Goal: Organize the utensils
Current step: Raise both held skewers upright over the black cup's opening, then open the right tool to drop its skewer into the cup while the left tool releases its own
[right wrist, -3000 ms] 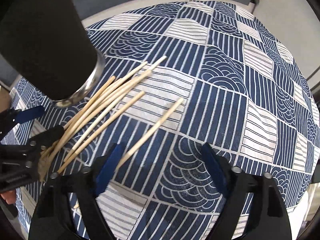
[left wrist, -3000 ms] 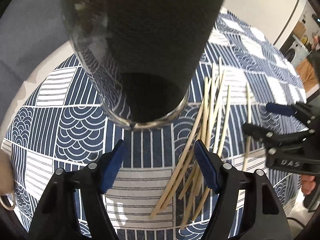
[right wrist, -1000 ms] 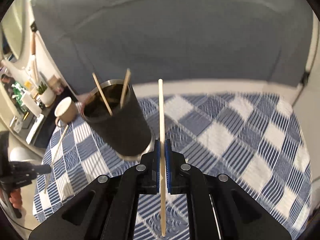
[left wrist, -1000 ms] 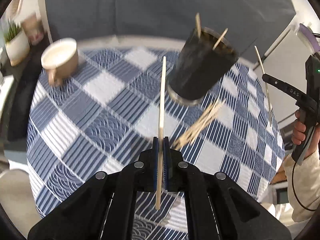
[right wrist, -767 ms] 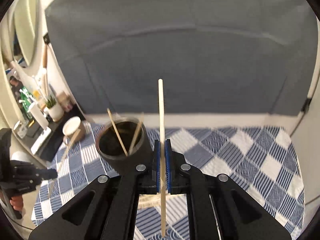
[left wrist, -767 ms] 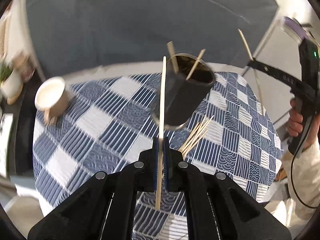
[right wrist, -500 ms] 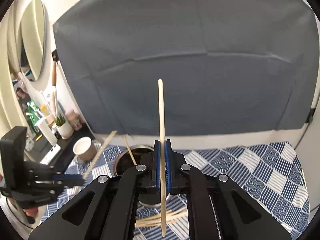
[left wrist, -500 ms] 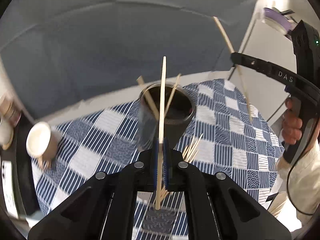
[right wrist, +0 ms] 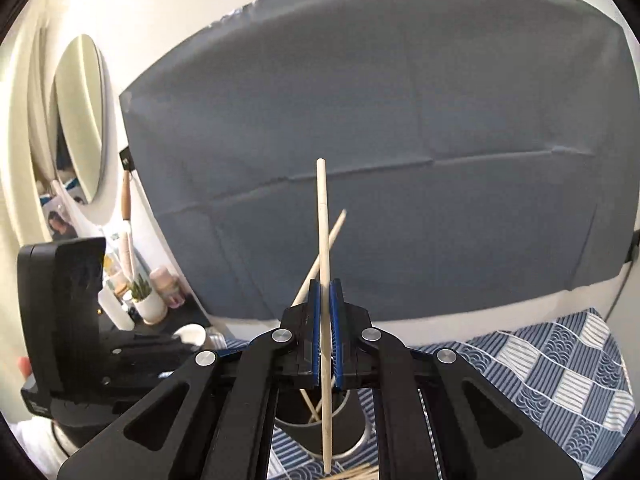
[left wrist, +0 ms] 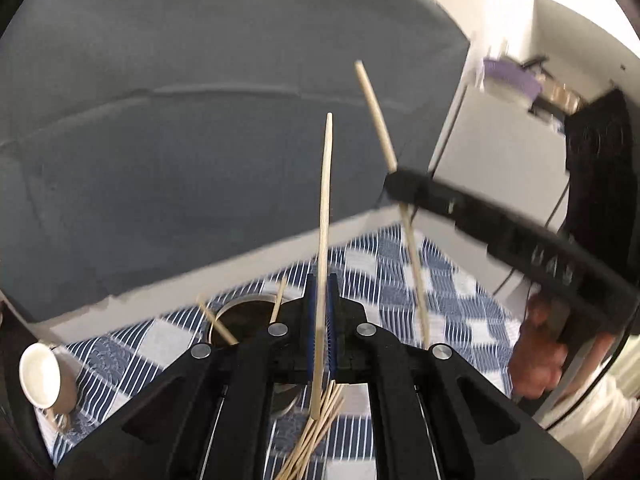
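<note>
Above the dark utensil cup (left wrist: 244,320), two chopsticks are held in the air, one by each gripper. The fingers of the left gripper (left wrist: 320,320) are pressed together on a single light wooden chopstick (left wrist: 325,216), which stands almost upright, with its lower end hanging below the fingers. The right gripper (right wrist: 327,324) is pinching a second chopstick (right wrist: 323,224) in the same way; this one is also nearly vertical, and its lower end is seen in front of the cup's mouth. Two chopsticks (right wrist: 310,402) are already leaning inside the cup. Just beside the cup, on the nearer side, a loose bundle of chopsticks (left wrist: 316,432) lies on the table, which is covered by a blue and white patterned cloth (right wrist: 560,364). Left of the cup, near the table edge, a cream mug (left wrist: 42,378) is seen. In the left wrist view the other gripper is blurred.
</note>
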A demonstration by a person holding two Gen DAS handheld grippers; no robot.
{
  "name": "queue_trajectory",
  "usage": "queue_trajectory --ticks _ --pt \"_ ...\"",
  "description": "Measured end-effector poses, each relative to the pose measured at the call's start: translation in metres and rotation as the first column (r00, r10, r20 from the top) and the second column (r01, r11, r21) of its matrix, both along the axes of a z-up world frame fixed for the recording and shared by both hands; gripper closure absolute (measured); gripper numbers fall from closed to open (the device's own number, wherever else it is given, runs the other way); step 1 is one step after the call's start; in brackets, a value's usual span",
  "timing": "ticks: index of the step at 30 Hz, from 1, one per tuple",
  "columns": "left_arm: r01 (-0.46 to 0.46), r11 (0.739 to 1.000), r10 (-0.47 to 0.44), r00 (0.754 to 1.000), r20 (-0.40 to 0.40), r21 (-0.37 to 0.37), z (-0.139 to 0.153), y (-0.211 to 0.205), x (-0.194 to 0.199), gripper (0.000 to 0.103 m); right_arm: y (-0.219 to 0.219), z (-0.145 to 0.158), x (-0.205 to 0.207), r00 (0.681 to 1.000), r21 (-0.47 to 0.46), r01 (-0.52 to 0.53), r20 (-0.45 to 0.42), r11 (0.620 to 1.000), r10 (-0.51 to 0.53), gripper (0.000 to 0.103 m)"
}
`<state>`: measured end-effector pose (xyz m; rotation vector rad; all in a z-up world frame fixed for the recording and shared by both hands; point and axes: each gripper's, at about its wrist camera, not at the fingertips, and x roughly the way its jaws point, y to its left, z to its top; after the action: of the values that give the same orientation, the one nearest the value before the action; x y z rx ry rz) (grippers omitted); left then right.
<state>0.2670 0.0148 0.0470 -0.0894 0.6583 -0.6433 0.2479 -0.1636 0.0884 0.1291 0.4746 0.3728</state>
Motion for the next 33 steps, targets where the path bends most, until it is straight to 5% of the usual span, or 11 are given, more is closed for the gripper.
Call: queue_trajectory --ticks 11,24,33 --pt "-0.119 0.966 0.12 0.993 -0.008 -0.232 -0.027 0.023 0.025 0.098 -0.002 -0.029 0.033 0.991 0.167 -0.134 0.029 0.977 0.131 0.098" --pt "-0.171 0.931 0.184 0.983 0.008 -0.323 -0.08 0.038 0.032 0.098 0.01 -0.073 0.068 0.988 0.216 -0.152 0.043 0.965 0.146 0.098" --pt "-0.149 0.947 0.159 0.987 0.013 -0.284 -0.106 0.025 0.021 0.098 0.014 -0.115 0.061 0.99 0.156 -0.126 -0.044 0.98 0.134 0.098"
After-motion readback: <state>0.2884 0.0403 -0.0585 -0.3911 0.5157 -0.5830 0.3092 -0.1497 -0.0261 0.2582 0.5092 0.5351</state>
